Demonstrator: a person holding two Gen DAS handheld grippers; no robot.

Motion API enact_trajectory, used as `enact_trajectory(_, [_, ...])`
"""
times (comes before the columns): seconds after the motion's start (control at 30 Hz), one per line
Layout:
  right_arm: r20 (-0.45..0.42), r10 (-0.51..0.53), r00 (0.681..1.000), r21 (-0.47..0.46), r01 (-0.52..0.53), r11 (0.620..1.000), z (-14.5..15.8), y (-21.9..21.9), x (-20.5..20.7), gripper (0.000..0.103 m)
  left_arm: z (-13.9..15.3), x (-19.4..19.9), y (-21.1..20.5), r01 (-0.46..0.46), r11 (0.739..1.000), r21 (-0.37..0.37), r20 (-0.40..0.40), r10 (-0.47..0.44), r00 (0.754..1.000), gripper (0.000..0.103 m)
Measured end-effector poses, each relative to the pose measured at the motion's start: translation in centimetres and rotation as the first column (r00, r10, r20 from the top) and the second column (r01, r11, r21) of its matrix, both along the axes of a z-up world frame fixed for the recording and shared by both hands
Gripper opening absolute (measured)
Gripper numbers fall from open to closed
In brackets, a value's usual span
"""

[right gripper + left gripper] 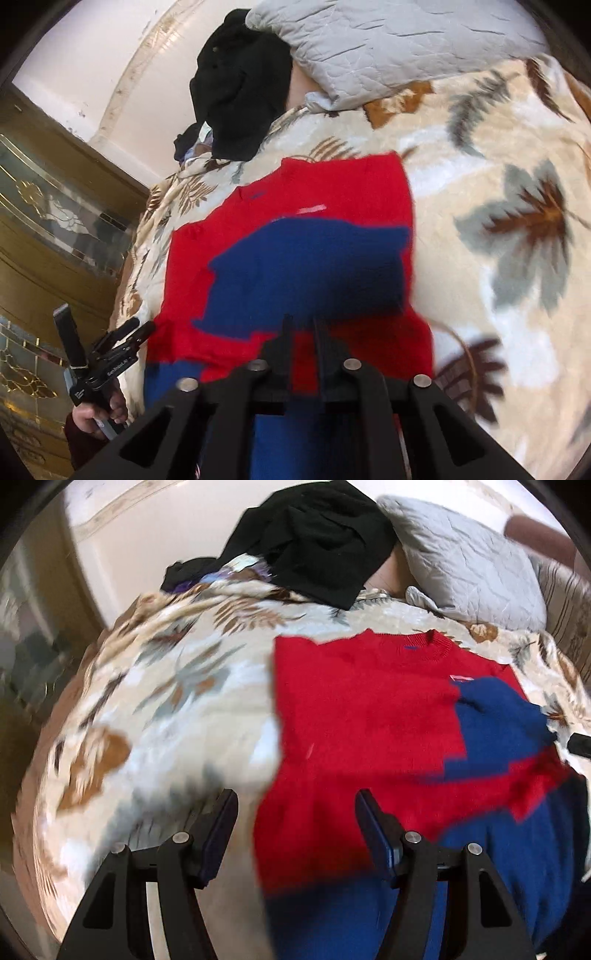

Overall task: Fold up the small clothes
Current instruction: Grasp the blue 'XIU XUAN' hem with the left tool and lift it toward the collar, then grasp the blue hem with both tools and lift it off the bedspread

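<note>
A red and blue knit sweater is lying on a leaf-patterned blanket, its neck toward the far end of the bed, with both sleeves already folded in over the body: in the right wrist view the blue sleeve is resting across the red chest.

The left gripper is hovering just over the sweater's left edge with its jaws standing wide and nothing between them. The right gripper is sitting low over the lower part of the sweater; its fingers are showing only a narrow gap, parted a little, with red knit visible through it (whether any cloth is caught there I cannot tell, but the pads do not seem to be pressing on anything).

By my reading, the lengthwise fold is the step still to come, and the risks lie there. The folded sleeves are loose, so lifting the hem unevenly could be dragging one sleeve back out. A pinch that takes only the top layer would be leaving the back of the sweater behind and bunching it. The blanket is soft and plush, so a low pinch could be catching its pile along with the knit.

A heap of black clothes and a grey quilted pillow are lying well apart at the head of the bed.
</note>
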State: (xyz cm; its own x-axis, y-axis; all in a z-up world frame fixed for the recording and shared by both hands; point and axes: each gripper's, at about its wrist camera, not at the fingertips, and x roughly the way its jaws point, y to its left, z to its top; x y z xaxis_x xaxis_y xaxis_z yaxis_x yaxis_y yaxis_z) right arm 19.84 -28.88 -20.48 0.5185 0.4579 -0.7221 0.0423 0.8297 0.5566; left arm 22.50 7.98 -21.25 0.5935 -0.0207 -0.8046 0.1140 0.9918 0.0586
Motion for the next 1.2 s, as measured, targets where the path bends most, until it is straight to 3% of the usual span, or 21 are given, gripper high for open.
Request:
enact_trajectory(0.07, [-0.018,-0.035,0.999,0.037,0.036,0.999,-0.4,-0.9,-1.9,0.072,-0.4,-2.8,1.8,-0.023,0.999,-0.048,-0.012,0.022,1.000,0.069])
enact_trajectory(0.23, [0.008,-0.043,0.999,0.018,0.043,0.999,0.2,-1.8,-6.3,0.072,-2.1,-9.4,5.0,-0.066,0.984,-0.165,-0.077,0.054,0.996,0.071])
enact_trajectory(0.33, [-0.020,-0.026,0.999,0.027,0.026,0.999,-0.3,-2.3,-8.3,0.072,-2.6,-12.5,5.0,-0.043,0.971,-0.237,-0.104,0.018,0.994,0.071])
enact_trajectory(0.6, [-0.054,0.019,0.998,0.013,-0.018,1.000,-1.0,-2.0,-11.8,0.072,-5.5,-16.5,3.8,-0.070,0.957,-0.282,-0.205,0.011,0.979,0.071])
enact_trajectory(0.63, [-0.059,0.022,0.998,0.010,-0.022,1.000,-1.1,-2.0,-12.1,0.072,-5.9,-16.8,3.8,-0.080,0.949,-0.306,-0.219,0.012,0.976,0.068])
enact_trajectory(0.7, [-0.081,0.020,0.997,-0.001,-0.020,1.000,-1.6,-2.1,-12.8,0.072,-6.4,-17.1,3.6,-0.080,0.940,-0.333,-0.232,0.001,0.973,0.042])
enact_trajectory(0.73, [-0.093,0.014,0.996,-0.006,-0.014,1.000,-1.8,-2.2,-13.0,0.072,-6.5,-17.2,3.3,-0.073,0.938,-0.340,-0.231,-0.008,0.973,0.040])
enact_trajectory(0.83, [-0.125,-0.010,0.992,-0.023,0.007,1.000,-2.6,-2.6,-13.7,0.072,-6.8,-17.1,2.5,-0.055,0.936,-0.347,-0.232,-0.029,0.972,0.041])
enact_trajectory(0.9, [-0.143,-0.024,0.989,-0.041,0.018,0.999,-2.9,-2.5,-13.7,0.072,-7.2,-16.9,2.4,-0.065,0.929,-0.364,-0.248,-0.030,0.968,0.056])
enact_trajectory(0.97, [-0.158,-0.031,0.987,-0.068,0.020,0.997,-3.3,-2.3,-13.7,0.072,-7.3,-16.7,2.4,-0.078,0.914,-0.397,-0.256,-0.029,0.966,0.063])
enact_trajectory(1.07, [-0.172,-0.027,0.985,-0.109,0.008,0.994,-4.0,-1.4,-13.6,0.072,-7.5,-16.5,1.6,-0.061,0.924,-0.378,-0.243,-0.036,0.969,0.063])
enact_trajectory(1.13, [-0.155,-0.024,0.988,-0.161,-0.001,0.987,-4.1,-0.3,-13.7,0.071,-7.4,-16.3,1.4,-0.053,0.929,-0.365,-0.226,-0.033,0.974,0.056])
enact_trajectory(1.17, [-0.140,-0.007,0.990,-0.198,-0.021,0.980,-3.9,0.5,-13.7,0.066,-7.3,-16.3,1.4,-0.051,0.932,-0.359,-0.217,-0.031,0.976,0.042])
enact_trajectory(1.2, [-0.124,0.023,0.992,-0.230,-0.052,0.972,-3.7,1.3,-13.8,0.048,-7.2,-16.2,1.4,-0.047,0.935,-0.353,-0.212,-0.031,0.977,0.034])
